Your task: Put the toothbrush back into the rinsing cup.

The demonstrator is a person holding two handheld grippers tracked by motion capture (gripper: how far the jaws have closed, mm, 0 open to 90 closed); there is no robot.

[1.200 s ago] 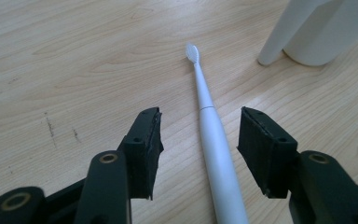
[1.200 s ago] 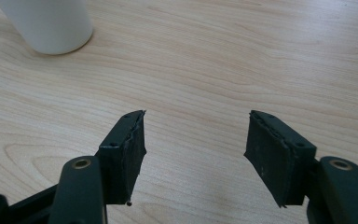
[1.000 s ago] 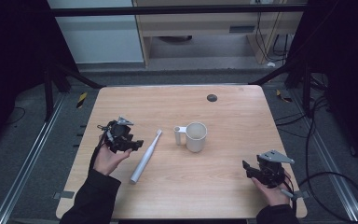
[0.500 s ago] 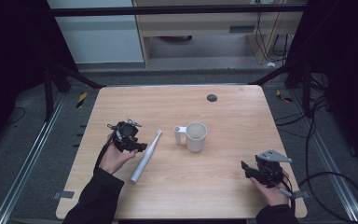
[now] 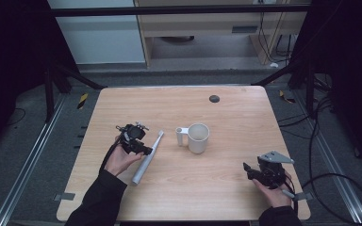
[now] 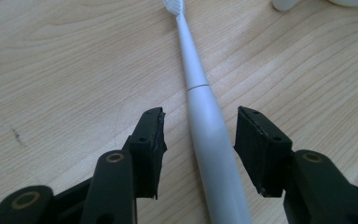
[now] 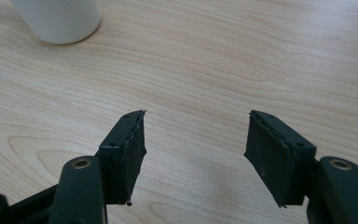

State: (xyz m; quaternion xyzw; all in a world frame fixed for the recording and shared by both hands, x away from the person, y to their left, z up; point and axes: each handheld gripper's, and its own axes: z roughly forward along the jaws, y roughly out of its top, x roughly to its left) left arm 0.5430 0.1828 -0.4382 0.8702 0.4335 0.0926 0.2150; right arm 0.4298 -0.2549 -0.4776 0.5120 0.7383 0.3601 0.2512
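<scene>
The left hand-held gripper (image 6: 199,140), jaws just closing astride the untouched toothbrush (image 6: 209,140), should centre on its thick handle before squeezing.

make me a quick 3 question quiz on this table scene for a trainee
1. True or false: the left hand-held gripper already presses its pads on the toothbrush.
2. Which way does the handle of the mug point in the high view? A) toward the toothbrush B) toward the right hand-held gripper C) toward the dark round spot near the far edge
3. Fill in: between the jaws of the right hand-held gripper lies only bare ____.

Key:
1. False. The jaws stand either side of the toothbrush body with gaps showing; they have just been closing.
2. A
3. table
</scene>
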